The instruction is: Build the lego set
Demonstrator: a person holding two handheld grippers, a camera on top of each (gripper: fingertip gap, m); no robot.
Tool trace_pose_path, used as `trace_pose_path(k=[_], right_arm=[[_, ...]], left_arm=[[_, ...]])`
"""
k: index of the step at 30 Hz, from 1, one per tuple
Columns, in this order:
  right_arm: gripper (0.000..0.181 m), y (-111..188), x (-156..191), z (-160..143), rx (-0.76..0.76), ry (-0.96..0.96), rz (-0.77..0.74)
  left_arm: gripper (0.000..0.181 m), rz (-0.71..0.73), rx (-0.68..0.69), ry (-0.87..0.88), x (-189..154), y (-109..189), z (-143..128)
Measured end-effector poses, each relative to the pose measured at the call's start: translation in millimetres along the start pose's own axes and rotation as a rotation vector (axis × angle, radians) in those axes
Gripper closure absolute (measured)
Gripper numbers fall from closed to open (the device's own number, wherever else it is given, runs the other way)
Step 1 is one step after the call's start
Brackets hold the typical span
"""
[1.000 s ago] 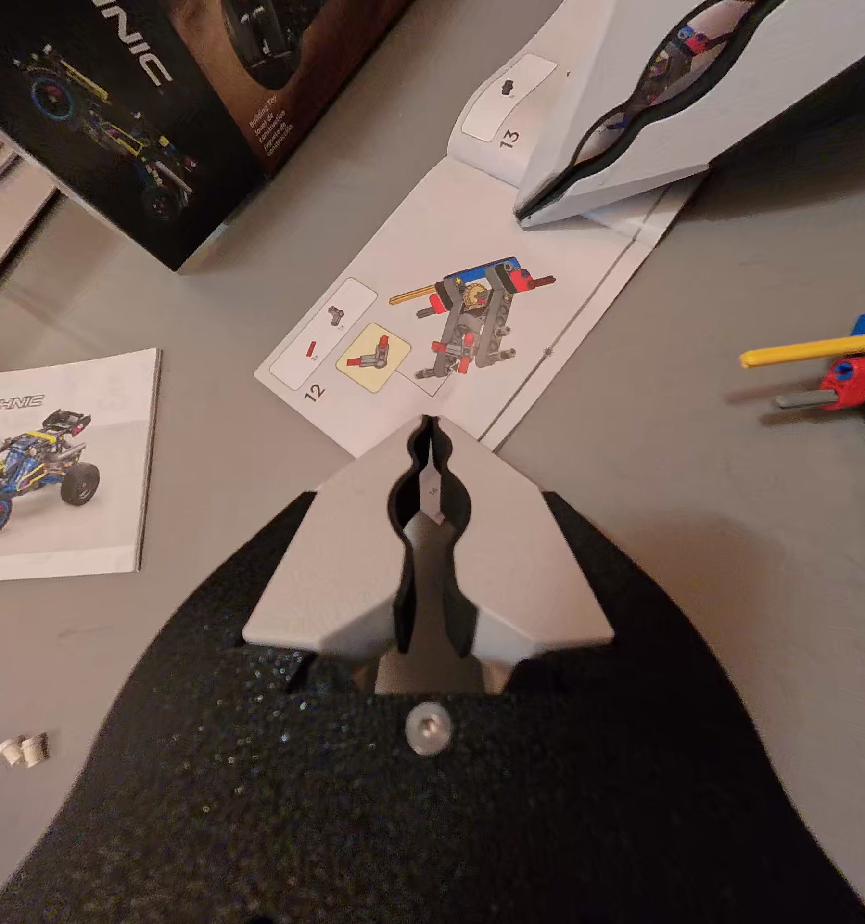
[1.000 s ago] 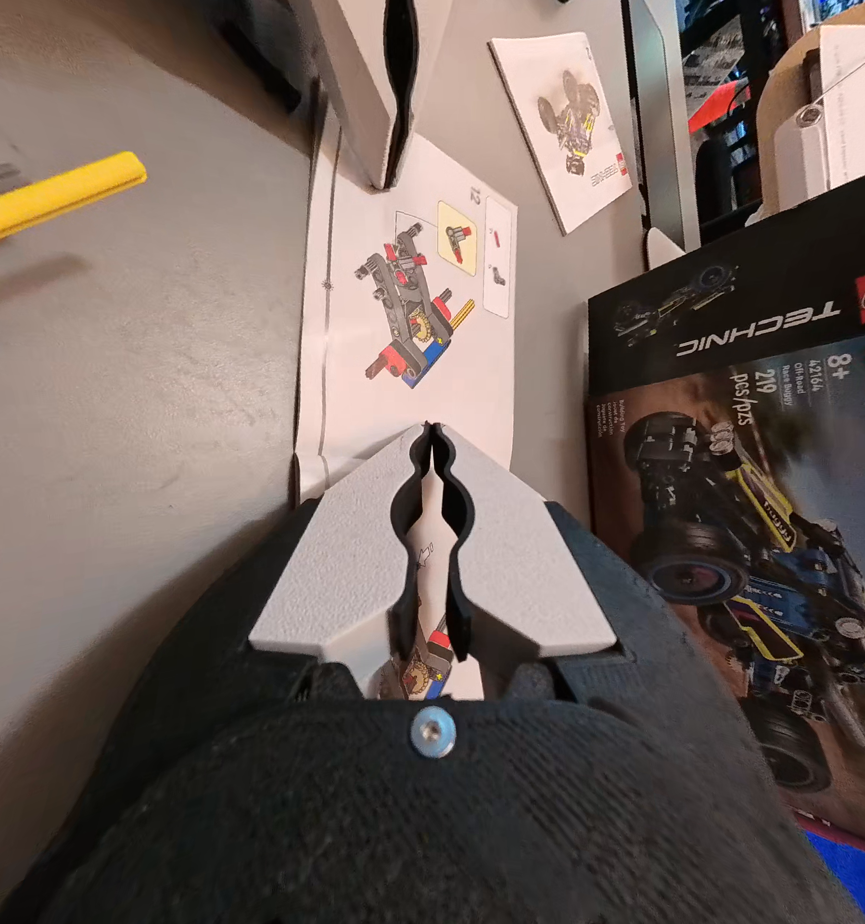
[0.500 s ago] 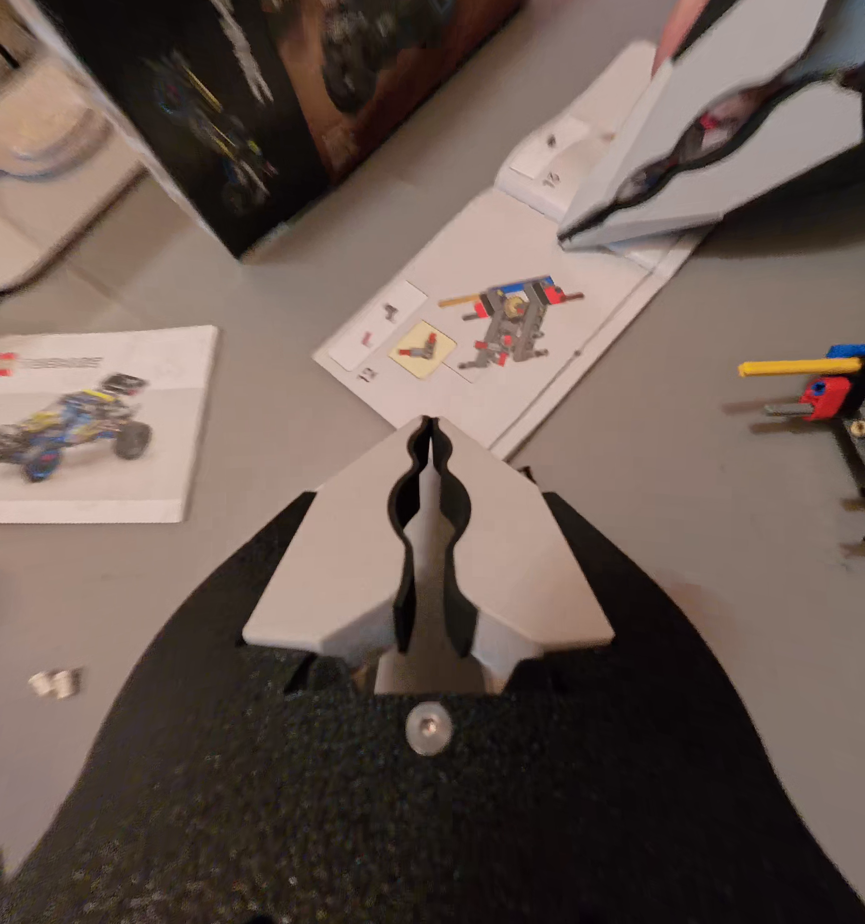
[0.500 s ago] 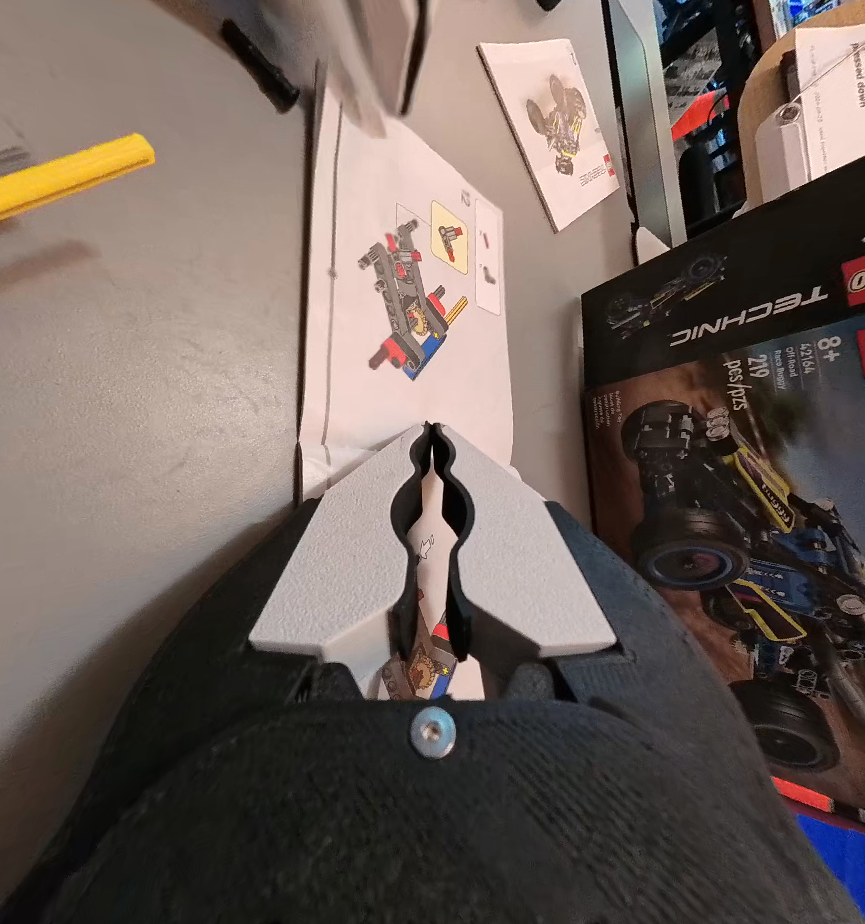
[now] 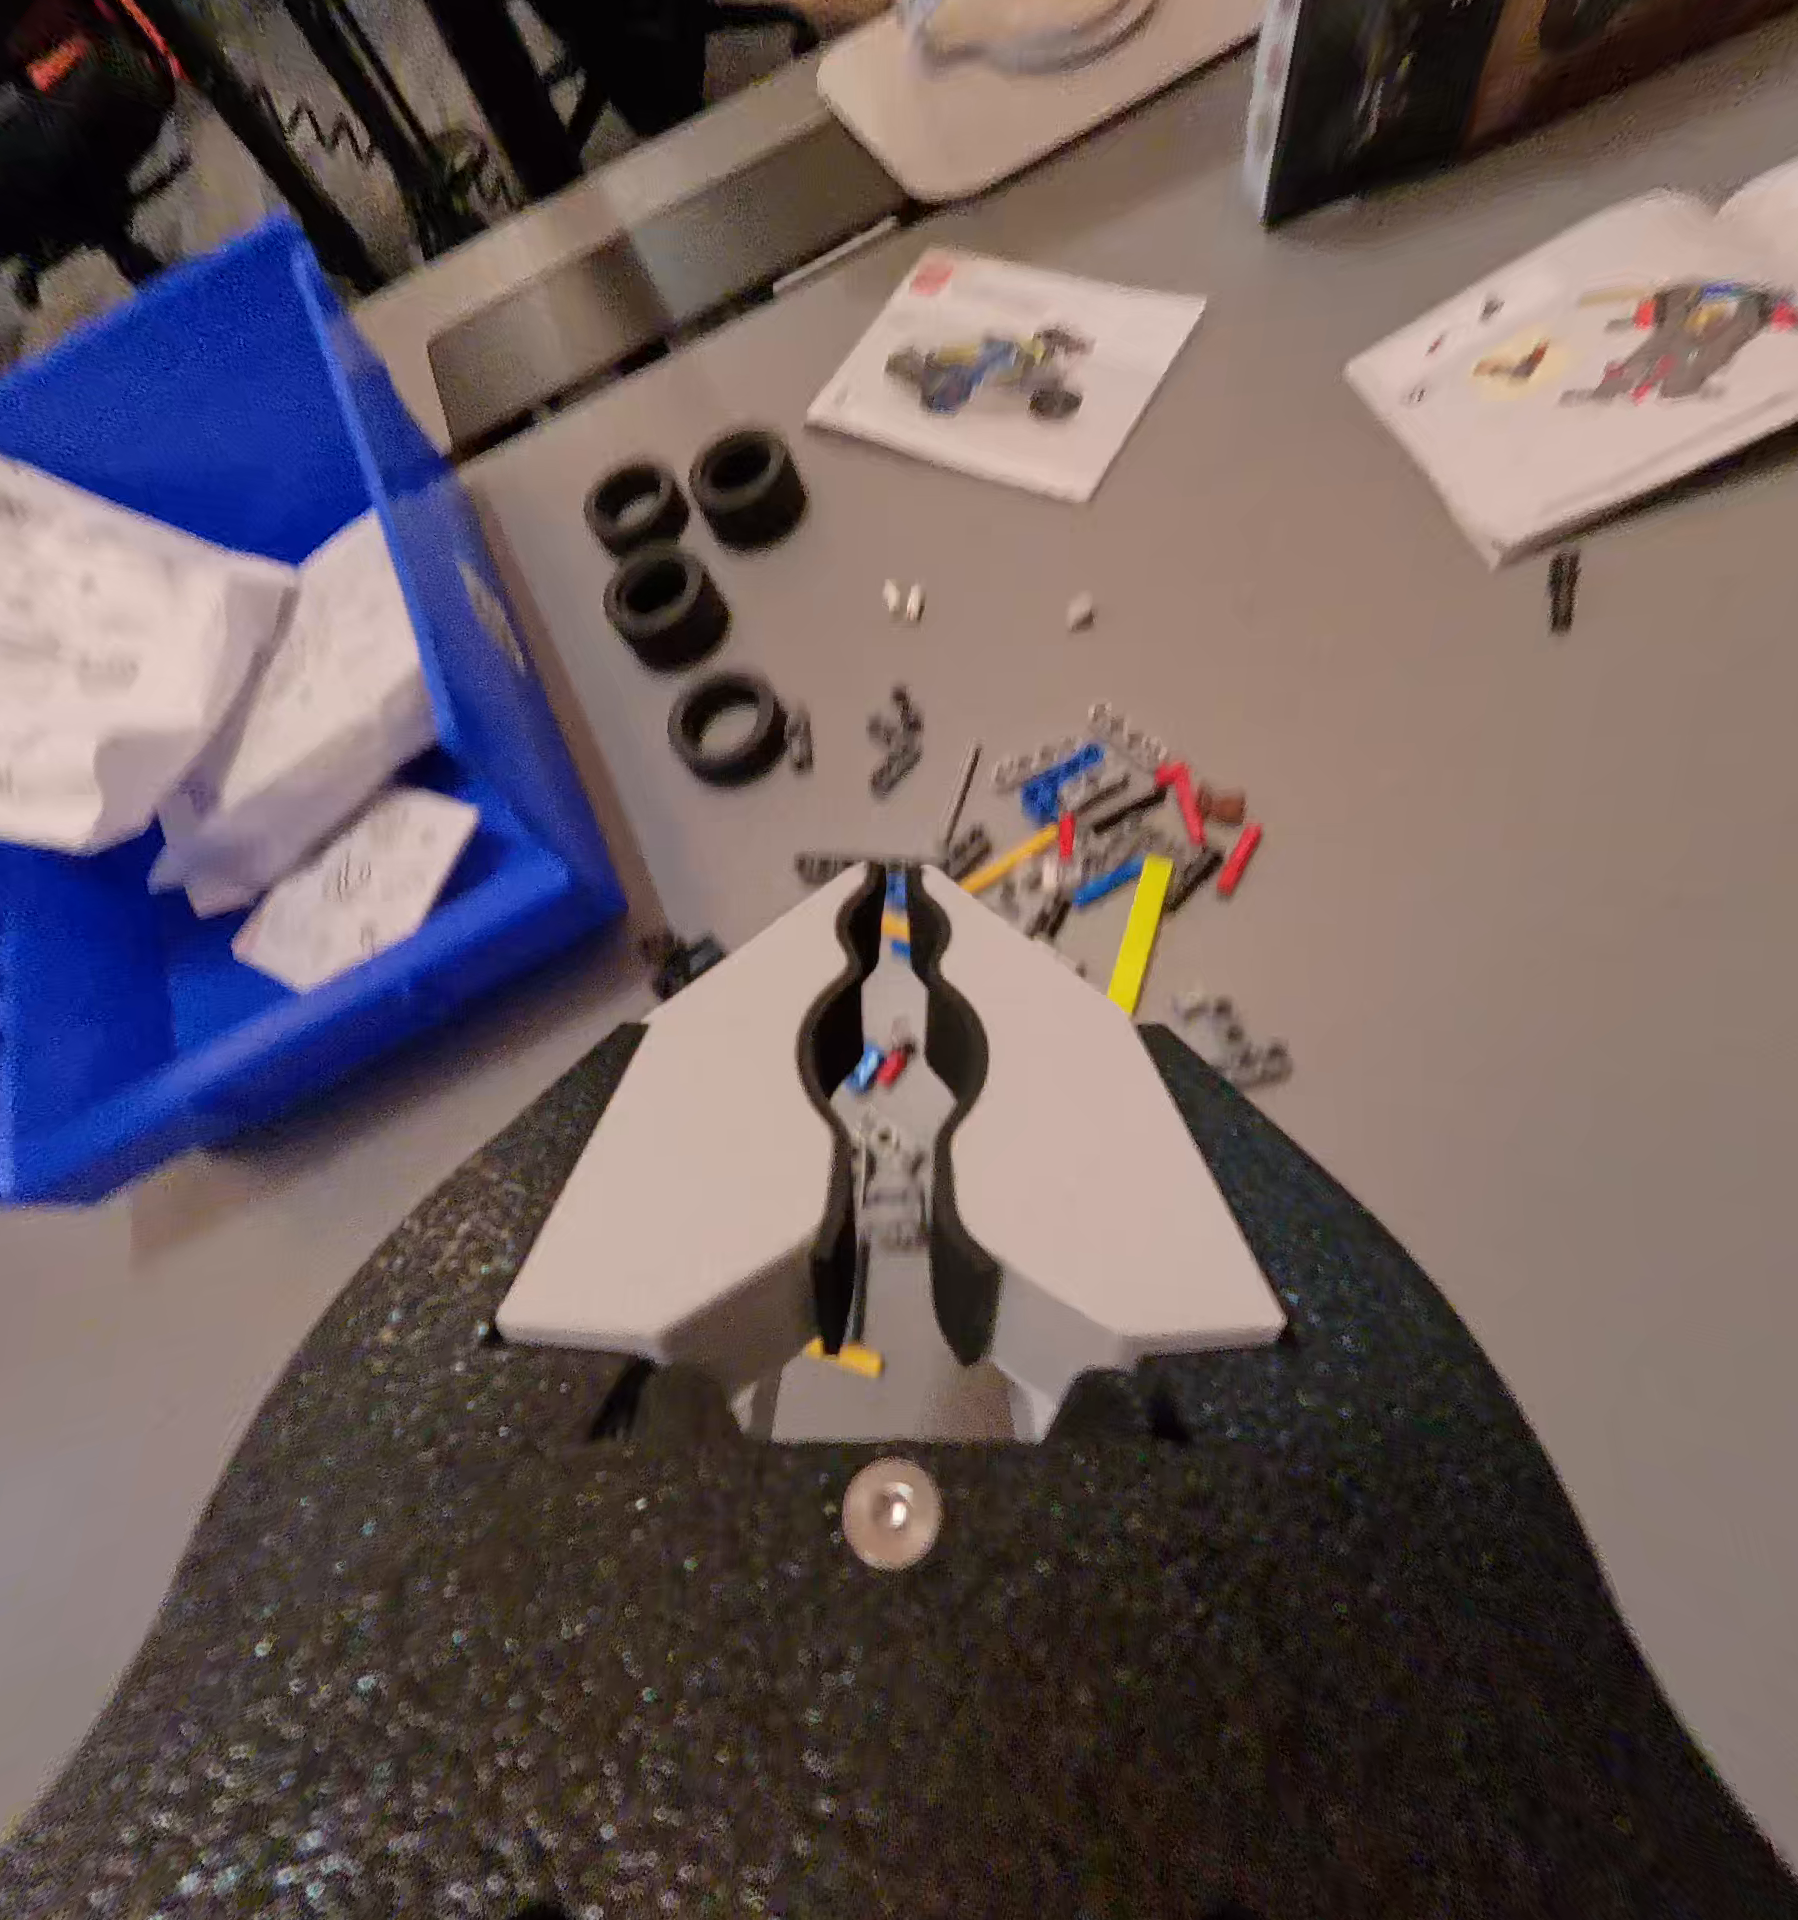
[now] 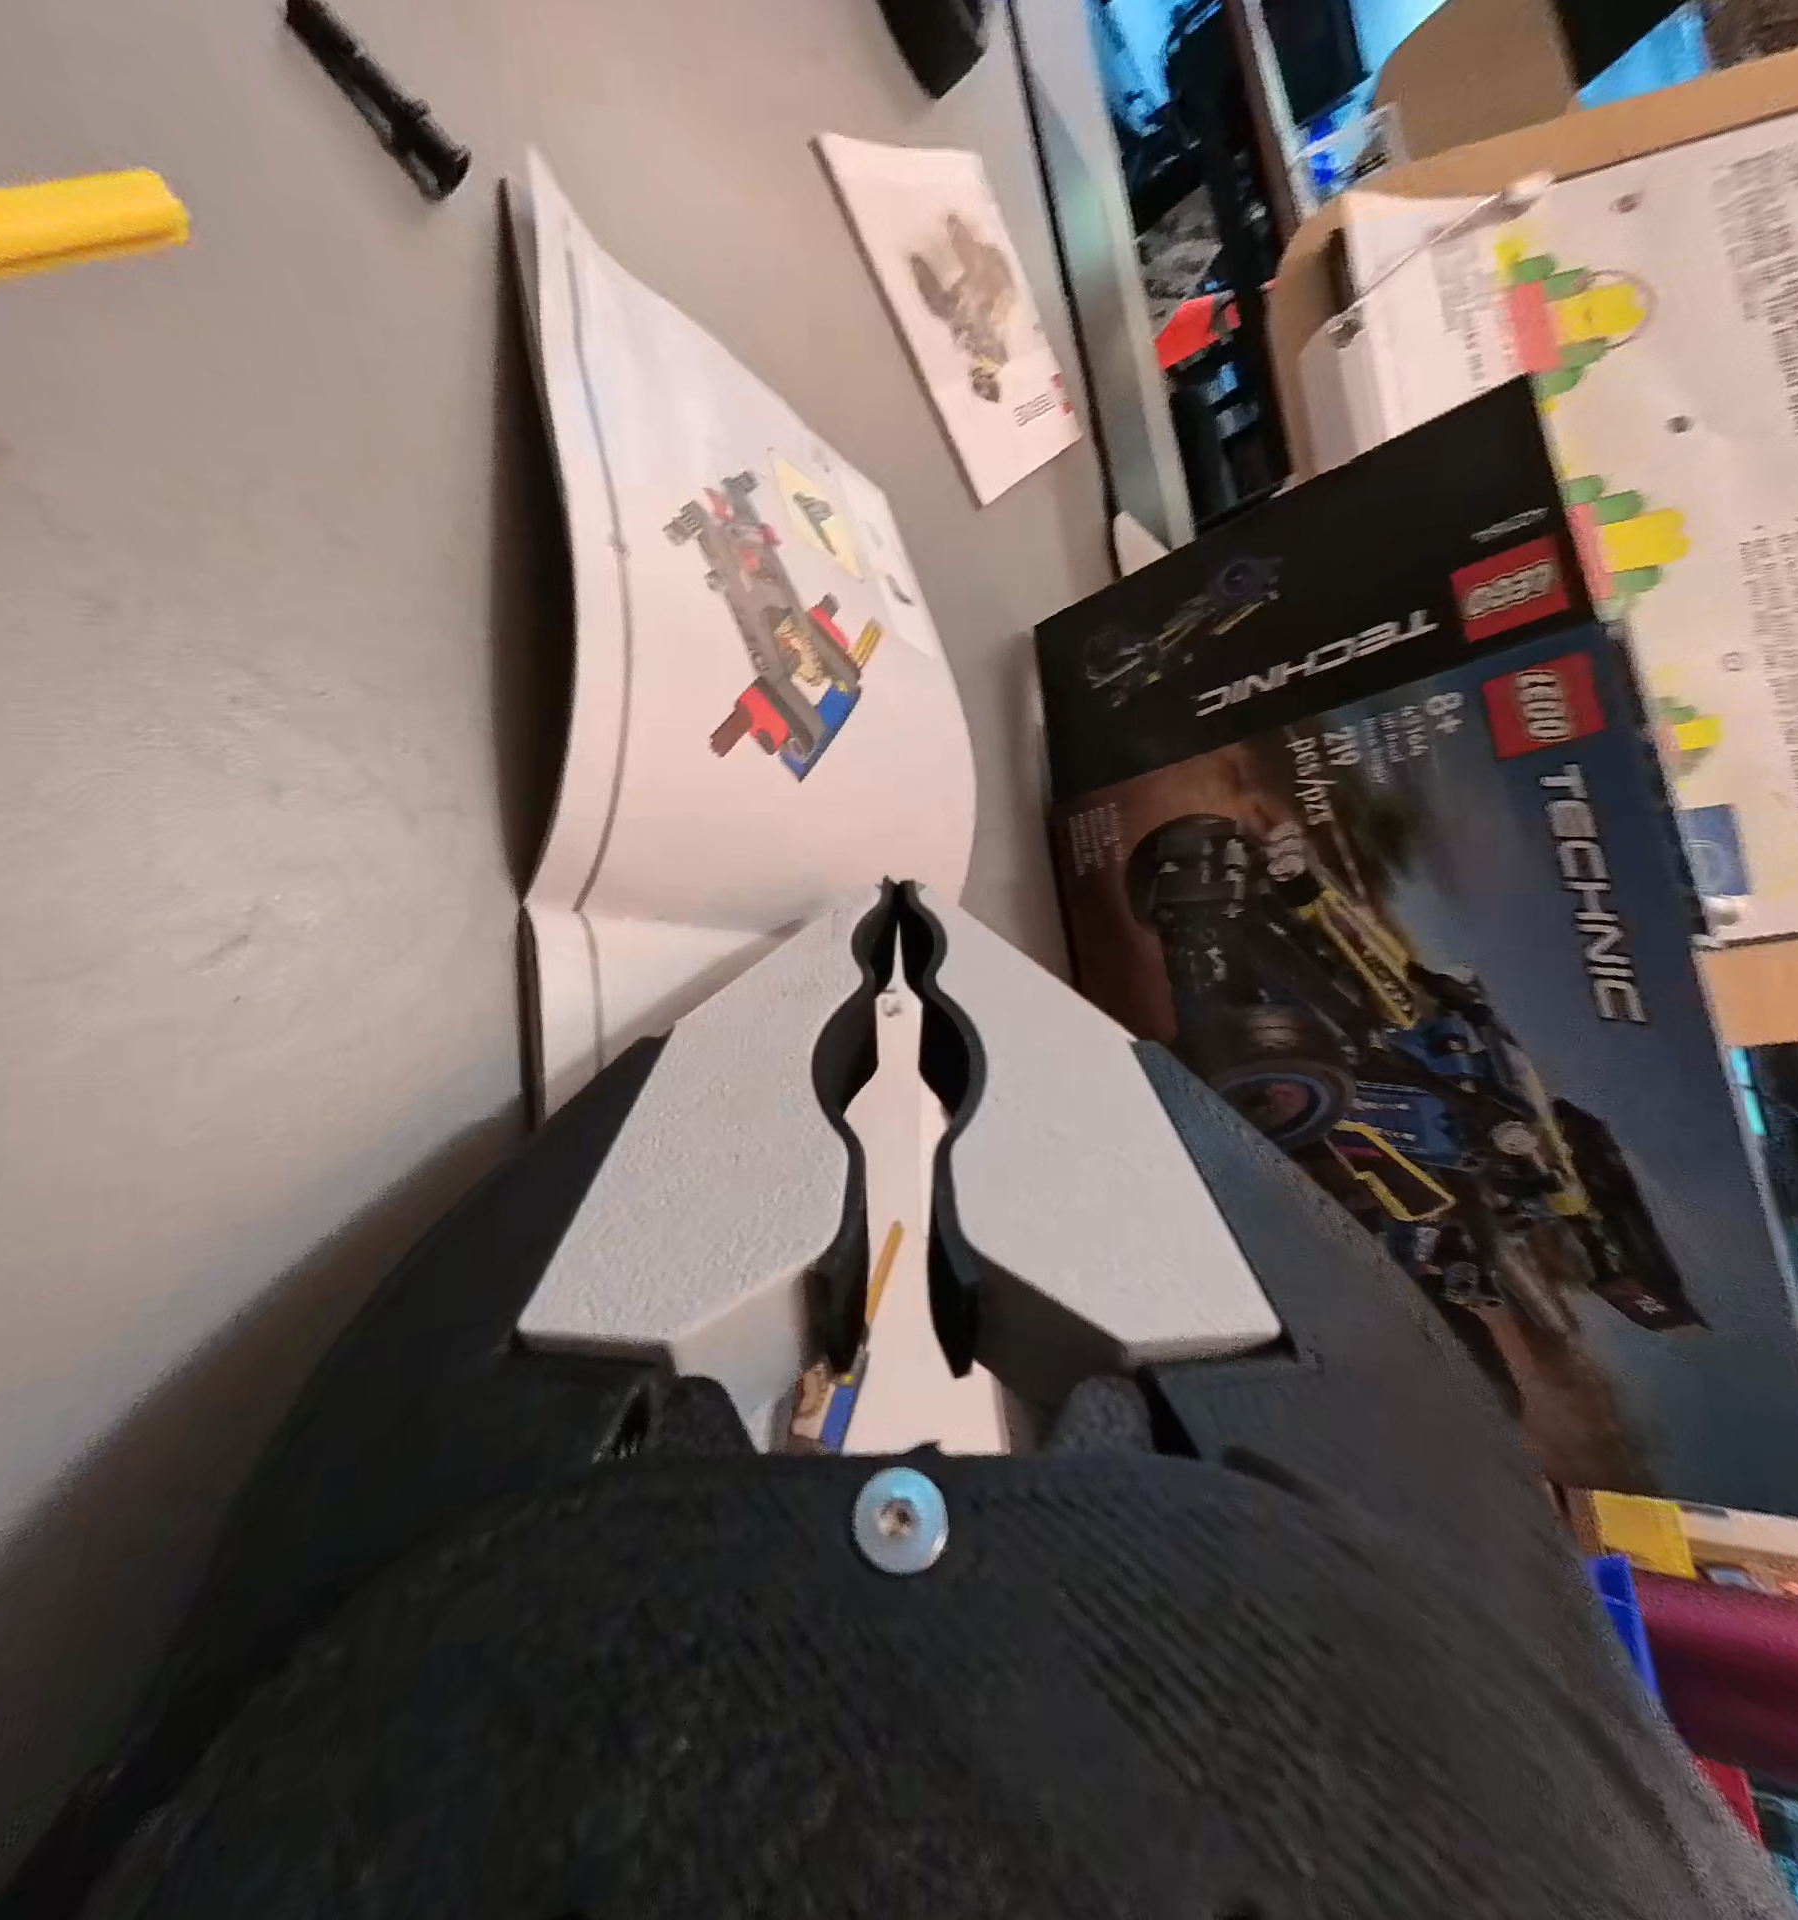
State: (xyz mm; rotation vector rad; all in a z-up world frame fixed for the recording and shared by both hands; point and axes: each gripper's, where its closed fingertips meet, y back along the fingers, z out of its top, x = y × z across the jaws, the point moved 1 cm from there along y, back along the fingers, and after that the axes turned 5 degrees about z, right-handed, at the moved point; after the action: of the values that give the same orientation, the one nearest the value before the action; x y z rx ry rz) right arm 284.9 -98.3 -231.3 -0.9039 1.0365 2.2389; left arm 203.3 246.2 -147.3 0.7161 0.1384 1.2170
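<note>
Here, the left tongs [image 5: 893, 883] are being held together, empty, above a scatter of loose Lego pieces [image 5: 1113, 831] lying on the grey desk [image 5: 1497, 935], with four black tyres [image 5: 697, 603] just beyond and a blue bin [image 5: 251, 727] of paper bags to the left. The right tongs [image 6: 897, 894] are being kept together at the tips over the open instruction booklet [image 6: 770, 623], whose page is being bowed upward beside the Lego box [image 6: 1394, 935]; whether a page is being pinched cannot be told.

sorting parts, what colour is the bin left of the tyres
Blue. The bin holding white paper bags shows best in the left wrist view, beside the black tyres.
</note>
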Motion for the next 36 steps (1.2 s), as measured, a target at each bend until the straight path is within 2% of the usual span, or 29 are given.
trace_pose_path(k=[2, 5, 8, 10, 13, 16, 19, 21, 25, 33, 36], right_arm=[[0.181, 4, -7, 4, -0.031, -0.007, -0.048], [0.181, 10, -21, 2, -0.029, -0.005, -0.143], [0.181, 13, -27, -3, -0.019, -0.015, -0.193], [0.181, 16, -31, -6, -0.02, -0.029, -0.217], [0.181, 17, -36, -8, -0.013, -0.044, -0.26], [0.181, 17, -40, -9, -0.026, -0.073, -0.309], [0.181, 17, -44, -9, -0.017, -0.065, -0.344], [0.181, 15, -40, -11, -0.006, -0.061, -0.319], [0.181, 17, -42, -7, -0.04, -0.071, -0.321], [0.181, 20, -42, -5, -0.072, -0.087, -0.306], [0.181, 23, -41, -1, -0.094, -0.075, -0.314]], left_arm=[[0.178, -0.035, 0.025, 0.022, 1, 9, -28], [0.176, -0.168, 0.046, 0.029, -22, 11, -59], [0.172, -0.311, 0.045, -0.069, -58, 9, -73], [0.17, -0.355, 0.052, -0.156, -75, 3, -79], [0.171, -0.382, 0.035, -0.257, -80, -3, -83], [0.174, -0.354, -0.007, -0.214, -53, -11, -69], [0.172, -0.262, 0.085, -0.1, -11, -26, -64], [0.172, -0.213, 0.119, -0.053, 5, -30, -60], [0.172, -0.15, 0.091, 0.009, 12, -27, -52], [0.173, 0.07, 0.039, 0.153, 30, 6, -62], [0.173, 0.095, 0.013, 0.208, 33, 20, -59]])
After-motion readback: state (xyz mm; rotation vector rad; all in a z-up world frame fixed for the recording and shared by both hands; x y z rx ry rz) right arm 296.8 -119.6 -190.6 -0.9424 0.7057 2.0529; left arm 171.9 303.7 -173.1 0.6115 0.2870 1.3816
